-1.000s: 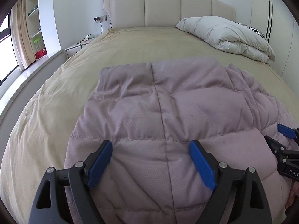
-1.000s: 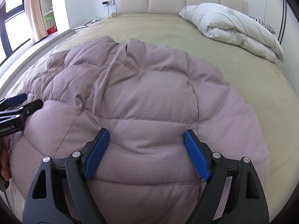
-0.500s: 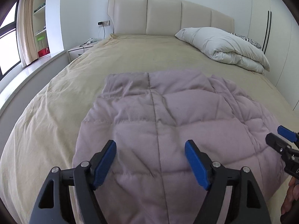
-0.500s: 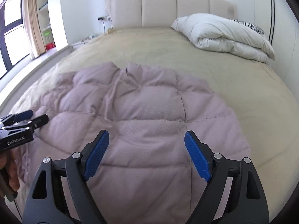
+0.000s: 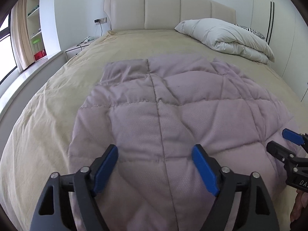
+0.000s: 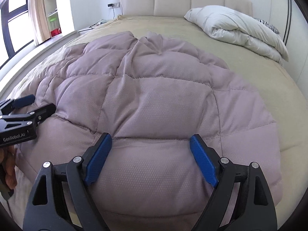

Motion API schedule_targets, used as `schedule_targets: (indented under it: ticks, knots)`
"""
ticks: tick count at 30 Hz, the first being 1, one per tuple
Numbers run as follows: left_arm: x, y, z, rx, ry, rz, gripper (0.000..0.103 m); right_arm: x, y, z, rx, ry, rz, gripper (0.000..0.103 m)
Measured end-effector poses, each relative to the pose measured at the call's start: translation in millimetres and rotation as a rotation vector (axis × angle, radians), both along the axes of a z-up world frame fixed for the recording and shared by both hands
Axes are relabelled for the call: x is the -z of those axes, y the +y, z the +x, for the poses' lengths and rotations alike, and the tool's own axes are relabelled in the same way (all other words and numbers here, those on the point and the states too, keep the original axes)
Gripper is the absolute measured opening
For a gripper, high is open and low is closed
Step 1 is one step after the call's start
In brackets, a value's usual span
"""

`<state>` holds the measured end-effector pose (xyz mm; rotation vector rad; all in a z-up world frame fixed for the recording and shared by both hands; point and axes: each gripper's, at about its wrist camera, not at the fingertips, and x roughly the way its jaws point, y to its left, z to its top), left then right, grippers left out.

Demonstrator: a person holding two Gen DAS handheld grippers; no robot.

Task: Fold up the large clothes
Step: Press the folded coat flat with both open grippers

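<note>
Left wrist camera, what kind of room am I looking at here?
A bedroom, most likely in a home: a large bed with a padded headboard, a folded white duvet near its head, and a nightstand beside it. A mauve quilted garment lies spread on the bed.

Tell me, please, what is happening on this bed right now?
A person holds a gripper in each hand over a mauve quilted garment spread on the tan bed cover. The left gripper and the right gripper both hang open above the near part of the garment, gripping nothing. A folded white duvet lies by the headboard.
</note>
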<state>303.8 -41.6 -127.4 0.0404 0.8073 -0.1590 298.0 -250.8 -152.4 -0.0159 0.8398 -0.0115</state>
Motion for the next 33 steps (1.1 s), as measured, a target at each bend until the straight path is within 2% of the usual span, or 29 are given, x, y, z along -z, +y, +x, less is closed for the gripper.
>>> schedule_targets:
  ticks: [3, 6, 9, 12, 14, 15, 18, 20, 22, 23, 25, 27, 30, 33]
  knots:
    - [-3, 5, -24, -0.025, -0.045, 0.008, 0.077, -26, 11, -31, -0.031, -0.098, 0.033, 0.083]
    - [20, -1, -24, -0.001, -0.018, 0.047, 0.08, -2, 19, -39, -0.055, -0.031, 0.038, 0.084]
    - [24, -7, -19, 0.017, -0.014, 0.09, 0.081, 16, 19, -38, -0.069, -0.043, 0.027, 0.084]
    - [20, -1, -13, 0.026, 0.02, 0.073, 0.081, 18, 26, -33, -0.071, -0.018, -0.007, 0.086]
    - [4, 7, -19, 0.005, 0.023, 0.032, 0.073, 12, 22, -28, -0.079, 0.027, 0.013, 0.086]
    - [-5, 11, -24, -0.007, -0.006, 0.011, 0.073, 2, 17, -26, -0.08, 0.039, 0.041, 0.084]
    - [-25, 16, -24, -0.025, -0.084, 0.012, 0.073, -37, -14, -30, 0.017, -0.105, 0.044, 0.084]
    - [-27, 16, -7, -0.036, -0.088, 0.045, 0.073, -49, -44, -19, 0.095, -0.136, 0.067, 0.084]
    - [-15, 16, 18, -0.052, -0.04, 0.063, 0.073, -45, -72, 2, 0.159, -0.101, 0.063, 0.084]
    - [-5, 15, 28, -0.05, 0.005, 0.068, 0.08, -38, -85, 12, 0.182, -0.071, 0.046, 0.084]
    - [10, 18, 40, -0.044, 0.033, 0.044, 0.087, -7, -108, 33, 0.21, 0.063, 0.046, 0.086]
    - [6, 19, 39, -0.043, 0.038, 0.049, 0.087, 6, -123, 32, 0.2, 0.052, 0.126, 0.088]
    - [-15, 21, 33, -0.064, 0.0, 0.033, 0.082, -11, -115, 33, 0.225, 0.043, 0.053, 0.088]
    - [-33, 9, 44, -0.034, -0.054, 0.025, 0.082, -45, -90, 38, 0.12, -0.079, 0.109, 0.088]
